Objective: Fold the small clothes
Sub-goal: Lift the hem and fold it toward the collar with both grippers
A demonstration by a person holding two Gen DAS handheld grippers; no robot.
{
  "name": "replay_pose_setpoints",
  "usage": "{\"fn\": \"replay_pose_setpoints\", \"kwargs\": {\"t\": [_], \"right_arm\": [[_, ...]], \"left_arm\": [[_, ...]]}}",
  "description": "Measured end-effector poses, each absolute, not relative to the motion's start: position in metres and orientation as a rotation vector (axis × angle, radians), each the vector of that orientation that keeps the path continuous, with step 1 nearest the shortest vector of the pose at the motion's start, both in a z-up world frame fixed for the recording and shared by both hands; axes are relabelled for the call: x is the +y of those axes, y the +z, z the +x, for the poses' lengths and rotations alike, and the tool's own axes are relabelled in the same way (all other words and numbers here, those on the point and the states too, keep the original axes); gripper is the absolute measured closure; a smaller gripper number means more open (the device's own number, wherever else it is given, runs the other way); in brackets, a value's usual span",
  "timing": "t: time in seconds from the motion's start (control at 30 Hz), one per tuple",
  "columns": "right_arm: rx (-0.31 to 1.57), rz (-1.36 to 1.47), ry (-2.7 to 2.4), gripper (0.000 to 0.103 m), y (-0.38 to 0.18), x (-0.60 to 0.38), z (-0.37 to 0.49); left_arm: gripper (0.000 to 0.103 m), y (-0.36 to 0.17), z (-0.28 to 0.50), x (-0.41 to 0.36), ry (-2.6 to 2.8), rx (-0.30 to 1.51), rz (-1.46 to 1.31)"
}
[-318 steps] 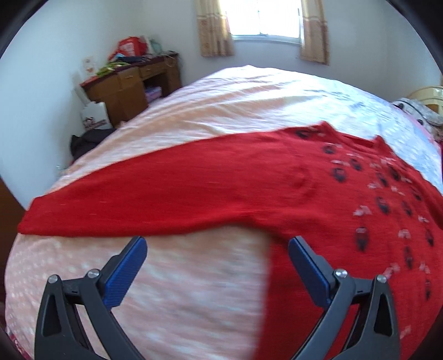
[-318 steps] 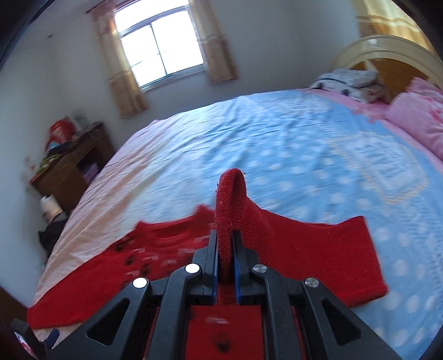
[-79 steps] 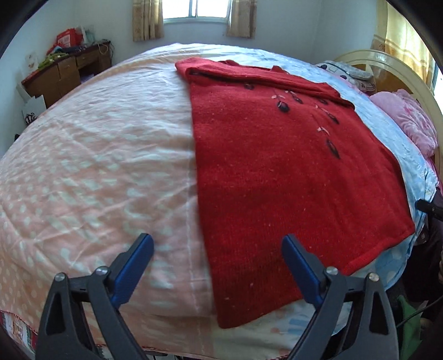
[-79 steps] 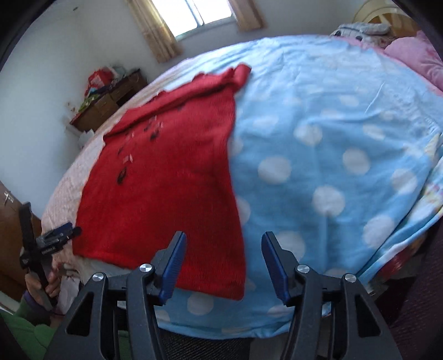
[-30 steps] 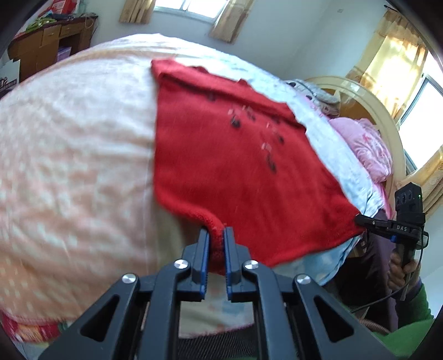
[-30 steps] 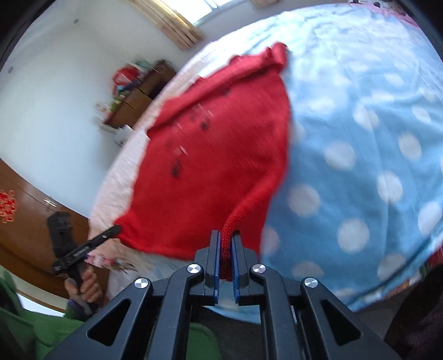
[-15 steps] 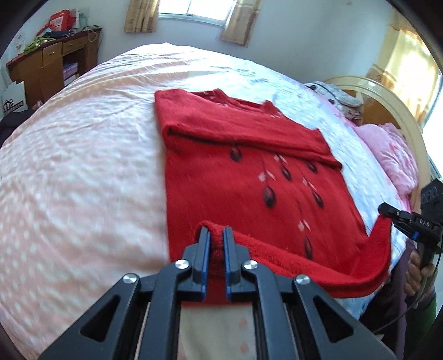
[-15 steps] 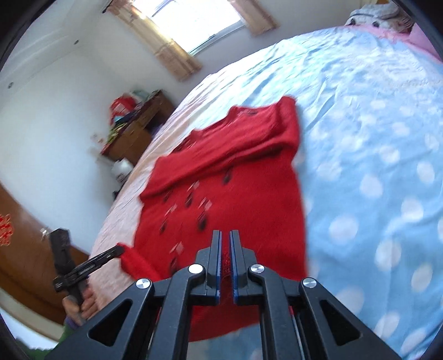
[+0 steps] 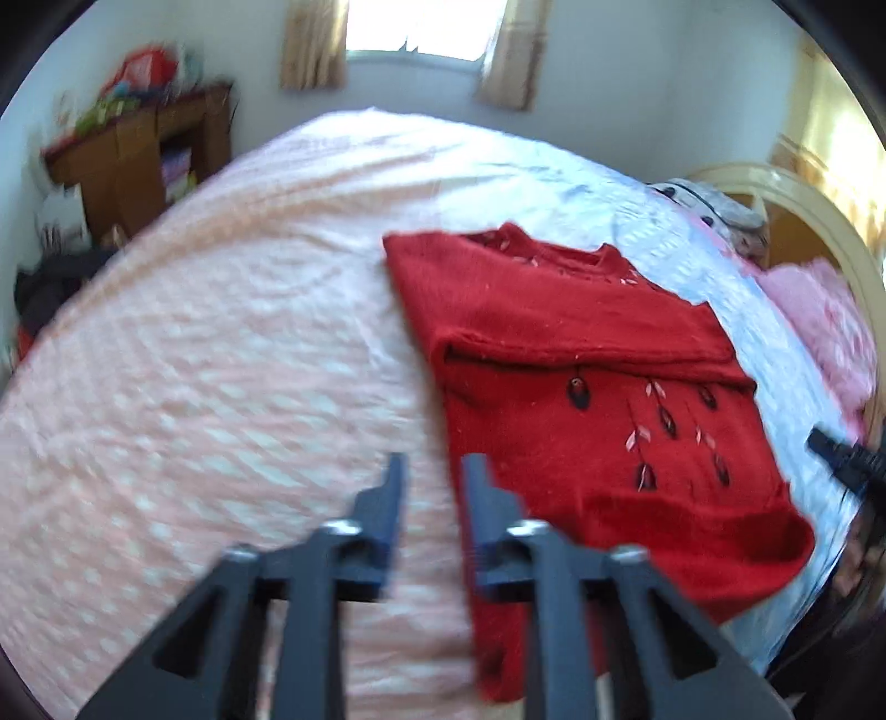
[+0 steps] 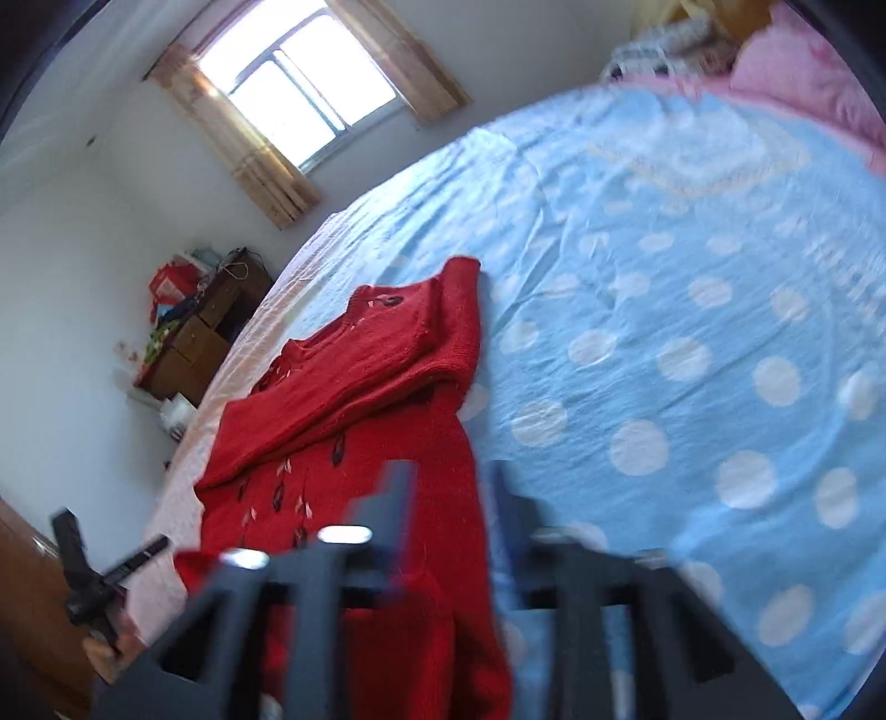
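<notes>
**Red sweater lies half-folded on the bed as both grippers hang parted above it**

Left wrist view: our left gripper [image 9: 432, 487] fills the lower middle of the frame, its blue-padded fingers [image 9: 393, 498] parted with a gap between them and nothing held. Beyond it, in the right half of the frame, we see the red sweater [image 9: 581, 399] lying flat on the bed [image 9: 221, 360], its sleeves folded across the chest in a band and its lower hem rolled into a loose ridge at lower right. The sweater straddles the line where pink bedding meets pale blue. A wooden desk [image 9: 138, 155] stands at upper left, its top piled with blurred items we cannot make out. A window [image 9: 415, 27] glows at top centre.

Right wrist view: our right gripper [image 10: 451, 498] sits blurred at bottom centre, fingers apart and empty. We see the sweater [image 10: 354, 399] in the left centre of the frame, on the blue polka-dot cover [image 10: 692, 332]. The desk [image 10: 205, 332] stands at middle left, clutter on top. At lower left the other gripper [image 10: 111, 570] shows small and dark.
</notes>
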State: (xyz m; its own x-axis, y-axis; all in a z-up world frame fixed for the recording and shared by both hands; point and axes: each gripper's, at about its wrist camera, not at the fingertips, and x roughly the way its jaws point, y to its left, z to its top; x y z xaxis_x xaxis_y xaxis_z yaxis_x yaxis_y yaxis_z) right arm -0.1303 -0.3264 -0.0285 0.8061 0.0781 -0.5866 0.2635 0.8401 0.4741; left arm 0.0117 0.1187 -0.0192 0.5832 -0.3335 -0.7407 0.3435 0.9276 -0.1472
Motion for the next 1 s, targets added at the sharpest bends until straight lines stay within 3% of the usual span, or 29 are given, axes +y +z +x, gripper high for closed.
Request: {"fn": "replay_pose_setpoints", "kwargs": {"t": [0.03, 0.07, 0.3, 0.4, 0.77, 0.87, 0.9, 1.0], "right_arm": [[0.606, 0.547, -0.112, 0.038, -0.025, -0.324, -0.138], [0.590, 0.509, -0.115, 0.038, -0.022, -0.318, -0.146], [0.617, 0.360, -0.130, 0.038, -0.021, -0.291, -0.162], [0.615, 0.367, -0.134, 0.038, -0.021, -0.290, -0.167], [0.641, 0.444, -0.165, 0.038, -0.034, -0.303, -0.175], [0.641, 0.433, -0.171, 0.038, -0.033, -0.300, -0.174], [0.642, 0.426, -0.173, 0.038, -0.033, -0.300, -0.174], [0.646, 0.413, -0.182, 0.038, -0.032, -0.298, -0.174]], "left_arm": [[0.039, -0.017, 0.001, 0.122, -0.416, 0.828, 0.048], [0.036, -0.016, -0.004, 0.124, -0.442, 0.812, 0.064], [0.036, -0.030, -0.013, 0.086, -0.581, 0.811, 0.156], [0.054, -0.044, -0.002, 0.066, -0.609, 0.847, 0.166], [0.058, -0.059, -0.003, 0.035, -0.584, 0.867, 0.228], [0.077, -0.057, -0.002, 0.035, -0.575, 0.873, 0.203], [0.092, -0.057, -0.001, 0.034, -0.573, 0.875, 0.194], [0.095, -0.052, -0.002, 0.036, -0.576, 0.880, 0.136]]}}
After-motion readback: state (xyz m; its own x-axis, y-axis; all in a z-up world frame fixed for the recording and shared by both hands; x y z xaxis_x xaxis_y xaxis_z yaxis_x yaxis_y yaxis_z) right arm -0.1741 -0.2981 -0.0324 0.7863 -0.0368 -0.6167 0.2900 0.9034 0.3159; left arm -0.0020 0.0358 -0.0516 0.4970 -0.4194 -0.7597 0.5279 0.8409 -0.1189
